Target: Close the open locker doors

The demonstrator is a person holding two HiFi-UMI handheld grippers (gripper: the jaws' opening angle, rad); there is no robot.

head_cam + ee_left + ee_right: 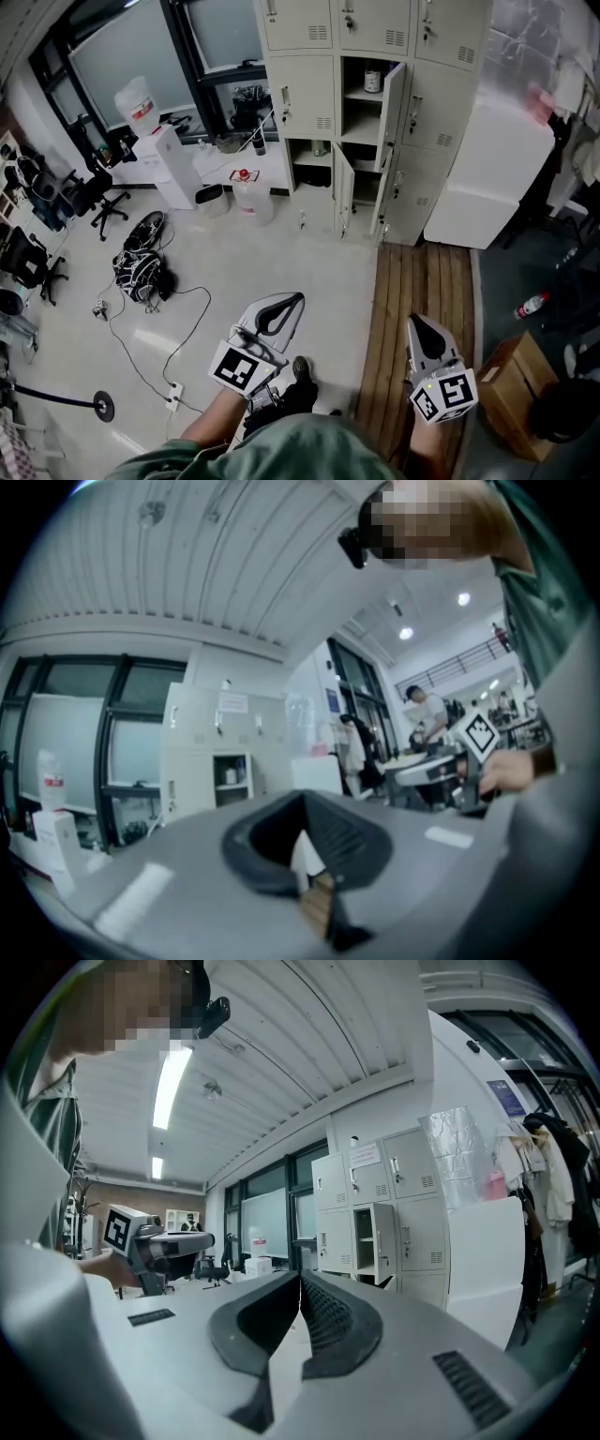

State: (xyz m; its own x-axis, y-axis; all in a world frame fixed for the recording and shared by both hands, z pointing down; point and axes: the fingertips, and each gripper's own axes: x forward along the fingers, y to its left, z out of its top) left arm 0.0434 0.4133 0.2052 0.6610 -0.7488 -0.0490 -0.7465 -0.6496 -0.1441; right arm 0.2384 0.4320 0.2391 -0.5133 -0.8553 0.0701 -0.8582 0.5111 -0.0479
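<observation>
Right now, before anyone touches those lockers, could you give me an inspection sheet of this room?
Surface: pale floor, with a wooden strip on the right.
Job's things: lockers with several doors open, among them an upper door and a lower door.
Clutter: black bag, water jug, cardboard box, bottle.
Grippers: left gripper and right gripper are both shut and empty, and far from the lockers.
Cables: black cable winds across the floor to a power strip.
Surroundings: windows, office chairs, water dispenser, large white cabinet.
</observation>
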